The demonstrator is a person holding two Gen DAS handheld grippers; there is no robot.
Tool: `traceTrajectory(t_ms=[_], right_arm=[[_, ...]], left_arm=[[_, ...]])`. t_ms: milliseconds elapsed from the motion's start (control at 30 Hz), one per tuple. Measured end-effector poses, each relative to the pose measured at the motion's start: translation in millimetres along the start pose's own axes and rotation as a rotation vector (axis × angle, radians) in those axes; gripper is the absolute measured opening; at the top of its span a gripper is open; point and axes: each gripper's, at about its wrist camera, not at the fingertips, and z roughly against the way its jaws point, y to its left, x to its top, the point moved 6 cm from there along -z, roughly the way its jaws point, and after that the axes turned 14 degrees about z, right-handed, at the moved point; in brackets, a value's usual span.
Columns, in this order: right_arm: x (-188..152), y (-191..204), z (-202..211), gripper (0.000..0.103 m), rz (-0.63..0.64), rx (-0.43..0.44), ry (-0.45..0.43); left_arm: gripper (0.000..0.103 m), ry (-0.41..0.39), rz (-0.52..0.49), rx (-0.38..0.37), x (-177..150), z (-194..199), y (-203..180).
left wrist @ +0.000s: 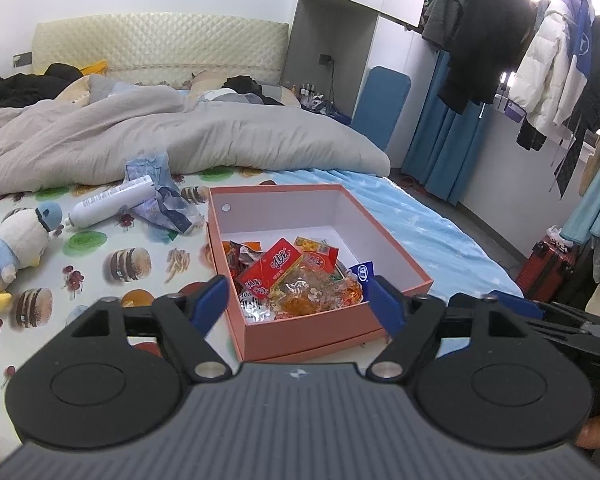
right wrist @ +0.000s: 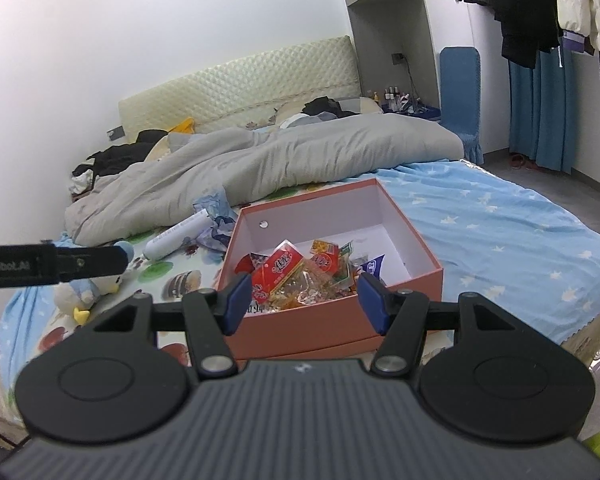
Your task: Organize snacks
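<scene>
The snacks [left wrist: 296, 280] sit heaped in the near half of an open pink box [left wrist: 300, 330], a jumble of small packets: a red one [left wrist: 270, 268] on top, clear wrappers with orange contents beside it, a blue packet [left wrist: 362, 274] against the right wall. The far half of the box shows only its bare white floor. The box rests on the bed [left wrist: 420, 224], straddling the edge where a sheet printed with burgers and fries meets a light blue sheet with white stars.

Both tools hover just short of the box's near wall, tilted down toward it. The left tool [left wrist: 300, 306] has its jaws spread wide, with nothing between them but the view of the box. The right tool [right wrist: 305, 300] has its jaws apart at a middling width, also gripping nothing; neither touches the packets.

To the left of the box lie a white tube-shaped bottle [left wrist: 110, 202] and a crumpled blue-and-white wrapper [left wrist: 168, 208], touching each other. Further left sits a plush penguin [left wrist: 14, 246] with a blue cap. Behind all this a grey duvet [left wrist: 180, 136] is bunched across the bed below a quilted cream headboard [left wrist: 160, 46]. Coats [left wrist: 540, 60] hang on a rail at the right, above blue curtains, and a red suitcase [left wrist: 548, 270] stands on the floor.
</scene>
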Motion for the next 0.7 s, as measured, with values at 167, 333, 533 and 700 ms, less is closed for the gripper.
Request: traceTrajectory(t_ms=[167,333,533,700], right_arm=[[-1,0,-3,0.062,0.001,-0.008,0.006],[-3,0,-5,0.103,0.003,-0.041,0.009],[-5,-5,-6,0.103,-0.012,-0.041,0.020],[-5,-5,-6,0.103,-0.018,-0.041,0.020]], left_arm=[[0.101,0.018,0.021,0.030,3,-9,3],[0.103,0.009,-0.011,0.084,4,-13,2],[0.103,0.016,-0.004,0.088,2,-13,5],[0.103,0.029,0.007,0.090,2,-14,6]])
